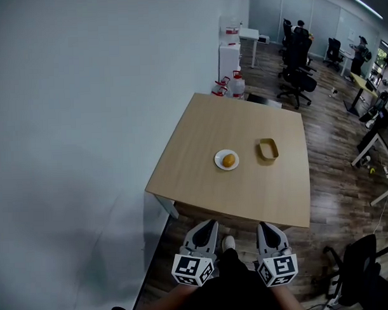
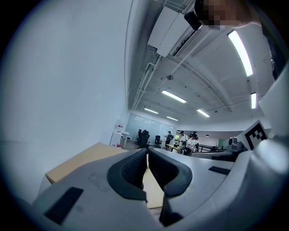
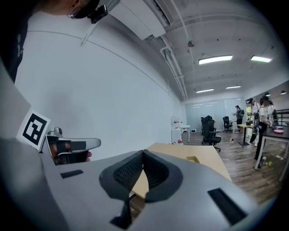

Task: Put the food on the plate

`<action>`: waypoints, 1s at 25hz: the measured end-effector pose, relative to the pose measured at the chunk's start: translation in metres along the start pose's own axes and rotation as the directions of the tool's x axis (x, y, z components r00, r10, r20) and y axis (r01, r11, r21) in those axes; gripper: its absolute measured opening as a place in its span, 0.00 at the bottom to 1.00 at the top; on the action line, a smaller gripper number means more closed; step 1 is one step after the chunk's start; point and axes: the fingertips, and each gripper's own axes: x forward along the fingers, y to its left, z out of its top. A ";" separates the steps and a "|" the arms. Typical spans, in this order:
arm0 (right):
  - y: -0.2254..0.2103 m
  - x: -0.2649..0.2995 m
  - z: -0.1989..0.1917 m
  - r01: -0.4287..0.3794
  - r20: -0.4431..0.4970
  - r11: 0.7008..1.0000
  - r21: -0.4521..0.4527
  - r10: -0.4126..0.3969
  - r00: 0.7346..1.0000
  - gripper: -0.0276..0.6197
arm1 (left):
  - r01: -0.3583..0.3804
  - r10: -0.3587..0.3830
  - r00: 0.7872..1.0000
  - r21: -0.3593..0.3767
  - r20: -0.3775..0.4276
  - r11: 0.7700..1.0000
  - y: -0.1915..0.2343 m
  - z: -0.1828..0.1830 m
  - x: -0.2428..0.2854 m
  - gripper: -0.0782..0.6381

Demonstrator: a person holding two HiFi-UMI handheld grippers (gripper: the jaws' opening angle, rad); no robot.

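The food already sits on the plate in the middle of the bench, beside the tray, so hold your left gripper and right gripper, both closed on nothing, near your body and well clear.

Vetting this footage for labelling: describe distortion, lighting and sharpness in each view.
Head view: table edges bow slightly, light even, food on the plate small but sharp. Left gripper view: fisheye, black corners, glaring ceiling strip. Right gripper view: same fisheye, right claw sharp up close.
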 end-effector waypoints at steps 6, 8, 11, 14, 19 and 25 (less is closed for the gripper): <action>-0.018 0.005 -0.011 0.024 -0.023 0.999 0.037 -0.023 0.999 0.14 | -0.023 0.024 1.000 0.032 -0.013 0.999 0.009 -0.006 -0.002 0.14; -0.023 0.007 -0.012 0.033 -0.027 0.999 0.035 -0.032 0.999 0.14 | -0.028 0.029 0.999 0.047 -0.016 0.998 0.012 -0.005 -0.001 0.14; -0.026 0.009 -0.009 0.039 -0.028 0.999 0.013 -0.038 0.999 0.14 | -0.025 0.025 1.000 0.035 -0.009 0.999 0.016 -0.002 -0.001 0.14; -0.027 0.012 -0.006 0.036 -0.029 0.999 0.023 -0.035 0.999 0.14 | -0.031 0.031 0.999 0.052 0.008 0.998 0.019 0.005 -0.003 0.14; -0.023 0.020 -0.002 0.029 -0.007 1.000 -0.006 -0.029 1.000 0.14 | -0.049 0.049 0.999 0.049 -0.006 0.998 0.029 0.001 0.000 0.14; -0.028 0.017 -0.003 0.042 -0.011 0.998 -0.036 -0.042 0.999 0.14 | -0.055 0.056 0.998 0.036 -0.027 0.998 0.027 -0.002 0.009 0.14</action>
